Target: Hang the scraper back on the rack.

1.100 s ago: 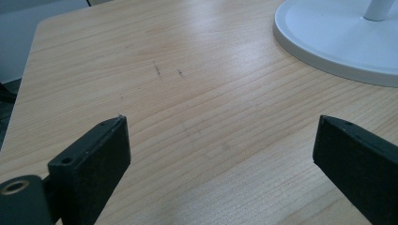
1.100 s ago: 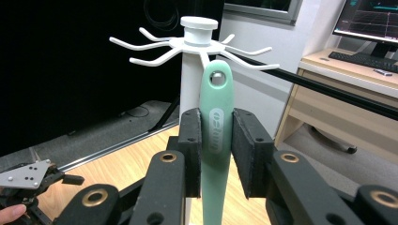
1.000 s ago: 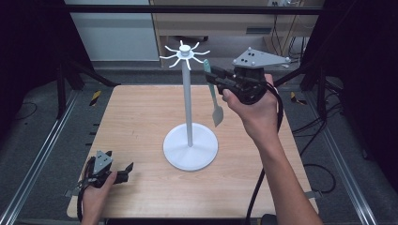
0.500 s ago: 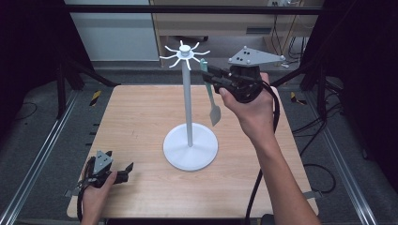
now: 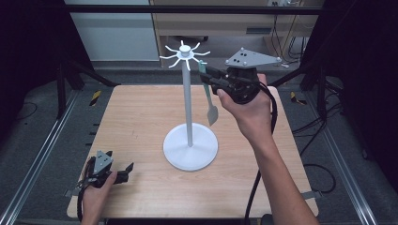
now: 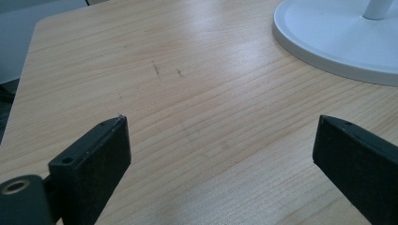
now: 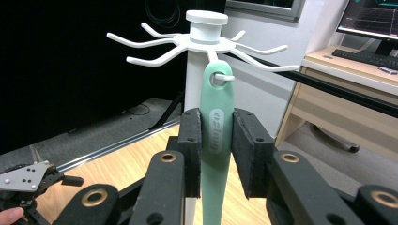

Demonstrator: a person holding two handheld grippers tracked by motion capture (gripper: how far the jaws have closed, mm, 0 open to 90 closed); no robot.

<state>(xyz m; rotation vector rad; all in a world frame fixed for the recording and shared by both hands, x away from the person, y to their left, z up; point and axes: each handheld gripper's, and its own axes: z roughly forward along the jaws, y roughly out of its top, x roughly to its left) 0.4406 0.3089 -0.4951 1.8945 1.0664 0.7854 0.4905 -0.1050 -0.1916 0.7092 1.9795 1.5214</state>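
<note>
Right gripper (image 7: pixel 216 154): jaws clamped on green spatula (image 7: pixel 217 136), its hole over a hook of white rack (image 5: pixel 187 103). Left gripper (image 6: pixel 220 154), worktop (image 5: pixel 141 122) seven o'clock: jaws wide, empty.

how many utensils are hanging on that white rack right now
1. A mint-green plastic utensil hangs by its handle hole from one hook of the white metal hook stand, gripped by the right claw. The other visible hooks are bare.
</note>
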